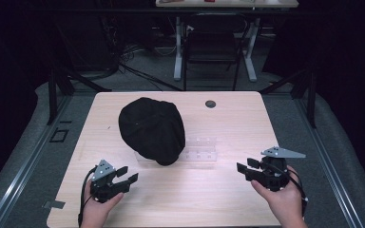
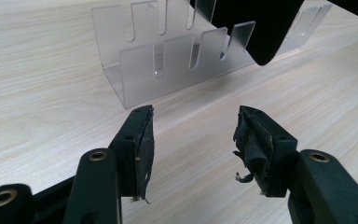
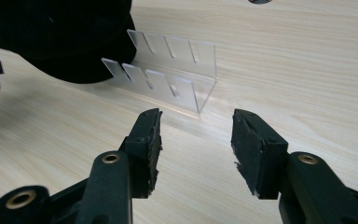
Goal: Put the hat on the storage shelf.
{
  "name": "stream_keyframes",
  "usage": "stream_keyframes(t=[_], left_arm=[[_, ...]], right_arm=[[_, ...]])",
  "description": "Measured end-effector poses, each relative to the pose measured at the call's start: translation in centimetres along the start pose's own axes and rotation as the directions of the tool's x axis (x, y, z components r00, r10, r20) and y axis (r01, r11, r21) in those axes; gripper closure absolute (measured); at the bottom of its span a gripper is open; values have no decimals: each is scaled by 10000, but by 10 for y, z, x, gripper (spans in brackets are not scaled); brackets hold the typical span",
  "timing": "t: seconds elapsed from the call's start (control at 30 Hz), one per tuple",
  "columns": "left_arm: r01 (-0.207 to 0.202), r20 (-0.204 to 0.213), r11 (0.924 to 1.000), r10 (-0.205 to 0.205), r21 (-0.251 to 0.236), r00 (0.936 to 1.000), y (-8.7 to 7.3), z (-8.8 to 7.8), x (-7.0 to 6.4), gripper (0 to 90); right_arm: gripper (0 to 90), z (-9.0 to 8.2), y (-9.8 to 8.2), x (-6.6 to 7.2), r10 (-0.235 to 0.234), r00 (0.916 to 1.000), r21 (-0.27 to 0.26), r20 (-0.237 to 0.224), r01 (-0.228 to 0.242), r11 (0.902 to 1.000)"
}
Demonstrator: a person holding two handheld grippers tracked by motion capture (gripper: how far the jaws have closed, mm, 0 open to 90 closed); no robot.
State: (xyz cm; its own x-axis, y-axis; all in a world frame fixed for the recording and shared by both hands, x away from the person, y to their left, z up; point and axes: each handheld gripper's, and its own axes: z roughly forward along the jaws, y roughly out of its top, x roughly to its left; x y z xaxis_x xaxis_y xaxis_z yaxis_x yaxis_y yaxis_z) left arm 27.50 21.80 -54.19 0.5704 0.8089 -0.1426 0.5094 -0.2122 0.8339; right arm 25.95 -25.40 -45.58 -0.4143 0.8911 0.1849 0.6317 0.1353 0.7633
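Black cap (image 1: 152, 130) draped on the clear rack (image 1: 198, 149), mid-table (image 1: 237, 199)
Left hand-held gripper (image 1: 129, 174) at 7 o'clock, right hand-held gripper (image 1: 244, 169) at 5, both gaping wide, holding nothing.

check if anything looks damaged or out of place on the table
The pads on the left gripper are frayed, with torn shreds hanging from the right pad. A black cap lies draped over one end of the clear slotted rack, partly covering it. Nothing is spilled.

One black cap (image 1: 152, 130) lies on the counter (image 1: 228, 190), draped over one clear slotted rack (image 1: 199, 148). Nearer the person than that rack are two grippers, the left gripper (image 1: 127, 175) and the right gripper (image 1: 245, 167), each with two jaws. Behind the rack, one small round hole (image 1: 210, 103) marks the counter.
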Motion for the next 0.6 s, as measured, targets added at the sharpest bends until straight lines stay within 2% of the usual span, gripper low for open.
stream_keyframes(t=[0.17,0.27,0.33,0.43,0.5,0.6], left_arm=[[-17,-44,10000,18,33,10000,-1,0,1,472],[43,-74,10000,-43,0,10000,-3,-1,2,472],[71,-86,10000,-71,-49,9999,-4,0,2,471],[51,-105,10000,-52,-40,9999,-5,1,2,471],[29,-137,10000,-30,-19,9999,-5,1,1,471],[-4,-177,10000,3,-41,9998,-5,1,1,466]], right_arm=[[506,6,-16,0,-28,9999,-201,161,32,9998],[502,10,-27,-2,-248,9985,-209,490,259,9994],[502,14,-39,-5,-338,9959,-417,841,374,9984],[501,15,-41,-5,-287,9956,-505,888,332,9982],[500,20,-52,-8,-129,9953,-664,963,193,9976],[500,25,-62,-11,-131,9931,-668,1164,210,9975]])
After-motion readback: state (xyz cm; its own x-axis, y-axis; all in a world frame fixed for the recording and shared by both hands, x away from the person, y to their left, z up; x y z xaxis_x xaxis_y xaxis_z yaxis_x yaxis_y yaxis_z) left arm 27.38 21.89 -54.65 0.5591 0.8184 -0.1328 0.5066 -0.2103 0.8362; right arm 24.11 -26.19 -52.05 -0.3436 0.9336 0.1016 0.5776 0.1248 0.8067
